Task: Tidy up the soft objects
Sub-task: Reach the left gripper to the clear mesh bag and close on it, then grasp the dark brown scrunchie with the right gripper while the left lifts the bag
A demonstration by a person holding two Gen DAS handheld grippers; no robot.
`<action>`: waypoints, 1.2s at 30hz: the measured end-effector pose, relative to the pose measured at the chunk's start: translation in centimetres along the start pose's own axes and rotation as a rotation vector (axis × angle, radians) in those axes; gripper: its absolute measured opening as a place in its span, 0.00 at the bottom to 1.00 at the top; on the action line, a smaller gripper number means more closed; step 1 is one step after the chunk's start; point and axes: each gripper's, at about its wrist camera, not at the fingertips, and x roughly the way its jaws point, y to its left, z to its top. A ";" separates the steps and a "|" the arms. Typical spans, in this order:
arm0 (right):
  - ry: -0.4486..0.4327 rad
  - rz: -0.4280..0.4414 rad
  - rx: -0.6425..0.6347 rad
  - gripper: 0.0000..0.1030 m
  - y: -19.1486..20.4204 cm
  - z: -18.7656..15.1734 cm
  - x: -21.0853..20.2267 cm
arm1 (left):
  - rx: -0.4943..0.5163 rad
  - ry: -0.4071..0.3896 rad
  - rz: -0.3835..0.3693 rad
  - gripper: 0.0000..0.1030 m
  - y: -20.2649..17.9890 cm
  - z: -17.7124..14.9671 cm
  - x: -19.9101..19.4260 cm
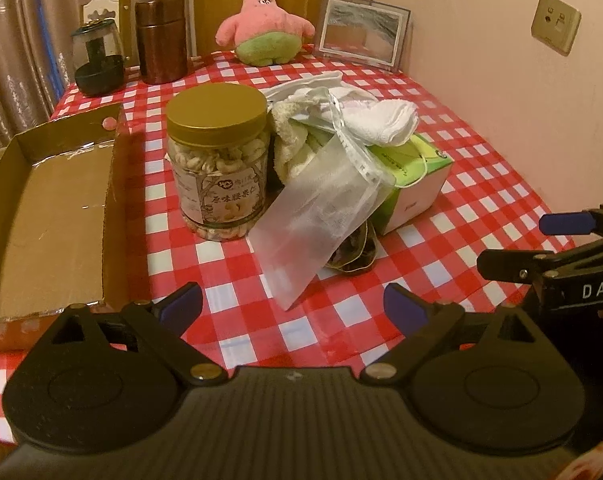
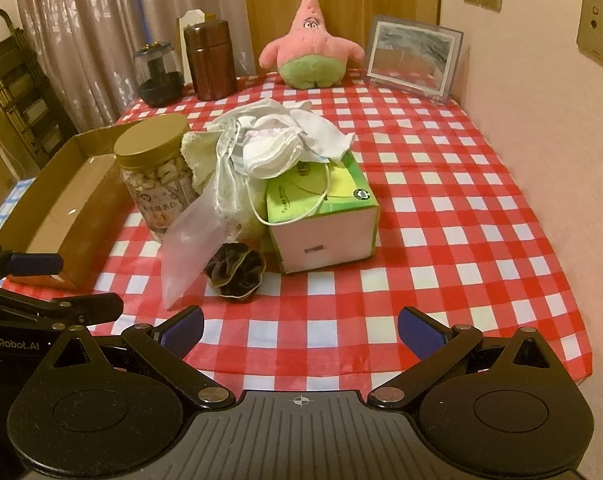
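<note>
grippers, left [image 1: 292, 310] and right [image 2: 300, 330], gape empty (near the scrunchie [image 2: 235, 275]).

Black ribbed left tongs [image 1: 292, 310], right tongs [image 2: 300, 330], blue pads, silver pivot screws, white lettering

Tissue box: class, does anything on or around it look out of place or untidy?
Yes. White face masks lie heaped across the tissue box, one ear loop dangling over its top. A clear plastic bag slumps off the pile toward the table, and a dark scrunchie lies loose beside the box.
</note>
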 end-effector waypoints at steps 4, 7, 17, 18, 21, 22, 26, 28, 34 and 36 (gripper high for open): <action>0.014 -0.004 0.006 1.00 -0.2 0.0 0.8 | 0.025 0.010 -0.002 0.93 -0.1 0.1 0.8; 0.028 -0.005 0.010 1.00 -0.5 0.0 1.5 | 0.049 0.014 -0.007 0.89 -0.3 0.2 1.6; 0.049 -0.010 0.046 1.00 -1.7 -0.1 3.3 | 0.115 0.017 -0.039 0.77 -1.0 0.8 4.4; 0.051 -0.012 0.049 0.99 -1.8 -0.1 3.5 | 0.129 0.013 -0.042 0.74 -1.1 0.9 4.8; 0.056 -0.014 0.059 0.99 -2.3 0.0 4.1 | 0.171 -0.001 -0.042 0.66 -1.7 1.3 5.7; 0.056 -0.014 0.062 0.99 -2.4 0.0 4.2 | 0.192 -0.008 -0.040 0.66 -1.9 1.5 6.1; 0.058 -0.015 0.065 0.99 -2.8 0.1 4.7 | 0.268 -0.028 -0.026 0.57 -2.9 1.8 7.5; 0.060 -0.014 0.065 0.99 -2.9 0.2 4.9 | 0.296 -0.036 -0.013 0.50 -3.3 1.9 8.2; 0.062 -0.006 0.053 0.99 -2.7 0.5 5.6 | 0.351 -0.051 0.015 0.19 -3.7 2.5 9.5; 0.056 0.004 0.043 0.99 -2.5 0.6 5.7 | 0.353 -0.046 0.016 0.08 -3.6 2.7 9.6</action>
